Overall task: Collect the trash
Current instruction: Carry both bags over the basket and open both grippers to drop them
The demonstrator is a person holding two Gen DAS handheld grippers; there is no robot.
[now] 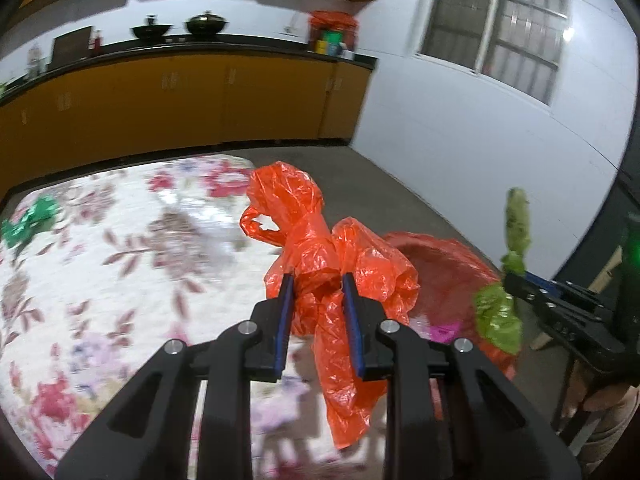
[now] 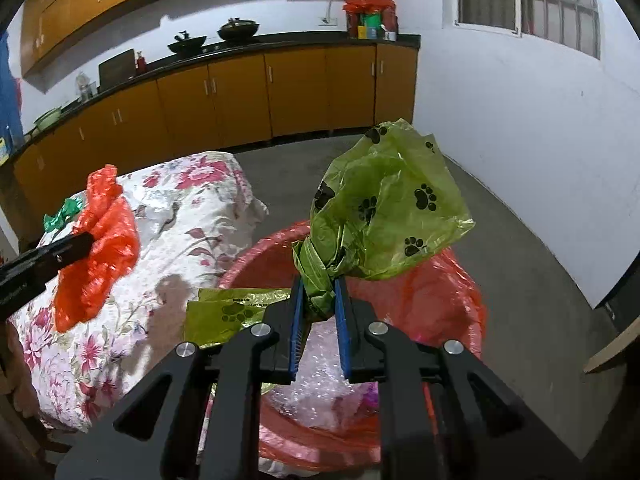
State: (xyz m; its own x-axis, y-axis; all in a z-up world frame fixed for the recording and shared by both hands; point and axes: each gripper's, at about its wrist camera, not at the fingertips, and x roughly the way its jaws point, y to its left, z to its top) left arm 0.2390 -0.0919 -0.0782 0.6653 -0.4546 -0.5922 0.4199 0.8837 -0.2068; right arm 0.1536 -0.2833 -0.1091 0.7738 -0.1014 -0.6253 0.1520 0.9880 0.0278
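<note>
The left gripper (image 1: 316, 280) pinches a crumpled orange plastic bag (image 1: 320, 240) between its blue pads, holding it in the air above the edge of the flowered tablecloth (image 1: 100, 260). The right gripper (image 2: 319, 284) pinches the twisted neck of a green paw-print bag (image 2: 384, 204) over the red bin (image 2: 420, 300), whose inside is mostly hidden behind the fingers. A second green bag (image 2: 228, 312) lies at the bin's rim. A green wrapper (image 2: 64, 212) on the cloth is blurred. Both grippers point forward, roughly level.
</note>
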